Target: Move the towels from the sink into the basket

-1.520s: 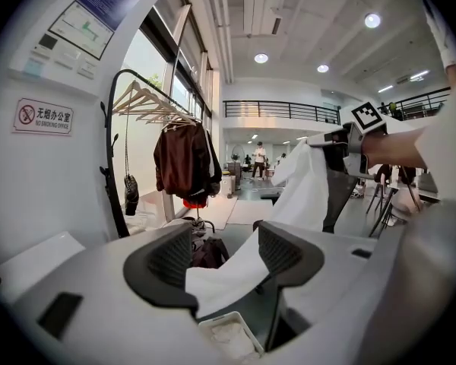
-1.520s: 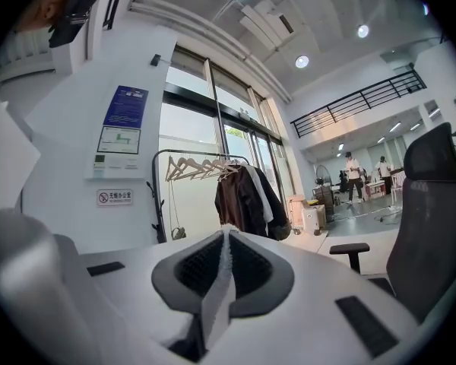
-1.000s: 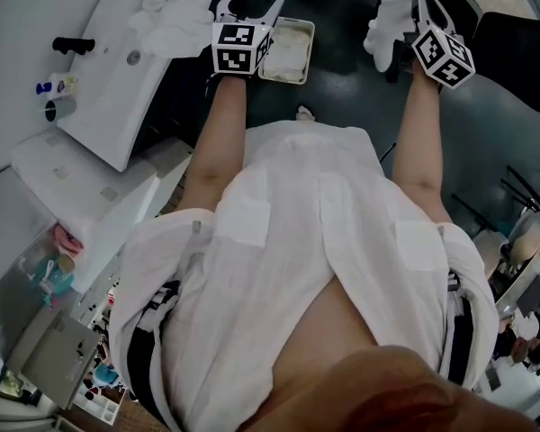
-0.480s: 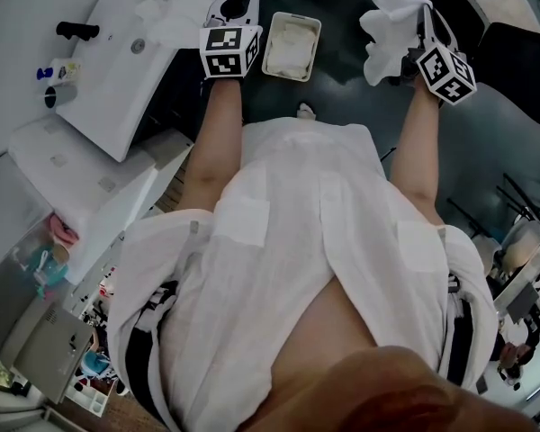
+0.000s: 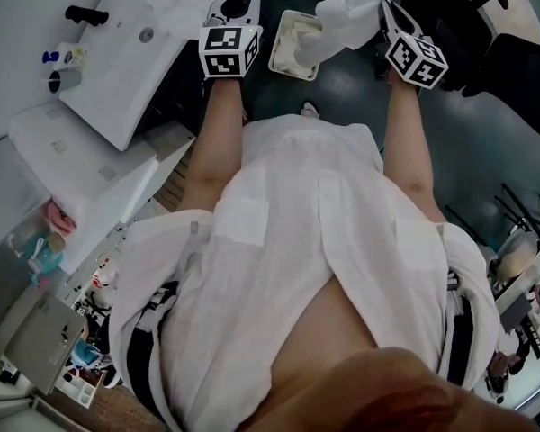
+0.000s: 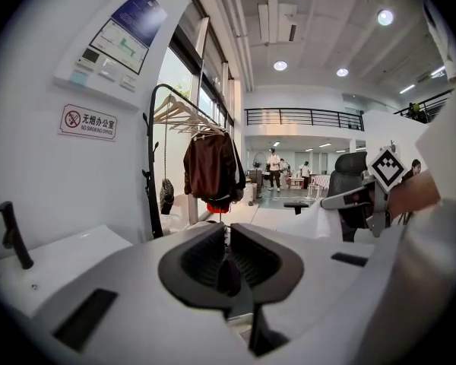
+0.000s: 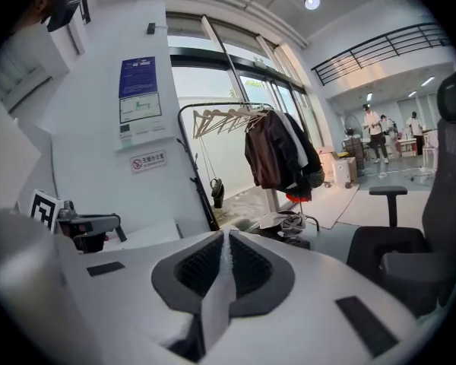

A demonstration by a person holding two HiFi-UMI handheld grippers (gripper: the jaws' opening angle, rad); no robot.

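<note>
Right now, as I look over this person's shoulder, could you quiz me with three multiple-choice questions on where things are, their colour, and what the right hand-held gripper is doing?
1. Where does the basket stand?
A. In the sink
B. On the dark floor
C. On a chair

2. What colour is the towel held up over the basket?
A. White
B. Red
C. Blue

3. How is the right hand-held gripper?
A. Wide open, empty
B. Shut on a tap
C. Shut on the towel

Answers:
1. B, since the head view shows the basket down on the floor beside the sink unit.
2. A, since the cloth is plainly white in both views.
3. C, since the right gripper view shows white cloth pinched between the closed jaws.
</note>
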